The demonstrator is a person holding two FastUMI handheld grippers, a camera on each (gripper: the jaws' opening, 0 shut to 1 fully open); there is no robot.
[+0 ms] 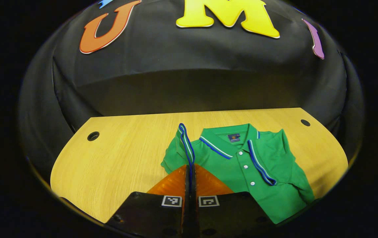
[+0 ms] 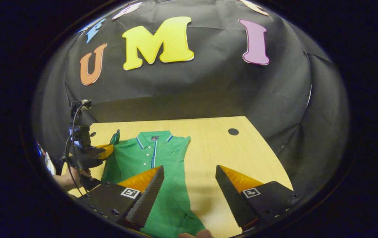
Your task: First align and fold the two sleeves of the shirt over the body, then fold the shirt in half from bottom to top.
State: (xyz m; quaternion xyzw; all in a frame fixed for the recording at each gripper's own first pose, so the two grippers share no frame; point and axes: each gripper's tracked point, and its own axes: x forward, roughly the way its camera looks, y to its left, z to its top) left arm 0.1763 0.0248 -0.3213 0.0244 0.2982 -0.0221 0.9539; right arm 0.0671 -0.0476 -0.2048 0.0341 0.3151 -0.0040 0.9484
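Sleeve-folding step: left tongs (image 1: 189,172) clamped on the sleeve (image 1: 185,142) cuff, lifted off the shirt (image 1: 261,178); right tongs (image 2: 189,185) apart; next, lay it across the body

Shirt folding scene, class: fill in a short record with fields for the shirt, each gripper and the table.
shirt: green polo, lying collar-up on the table
left gripper: shut on the left sleeve, cuff lifted
right sleeve: already folded over the body
right gripper: open, above the shirt's right edge
table: light wood, with round holes at the back corners
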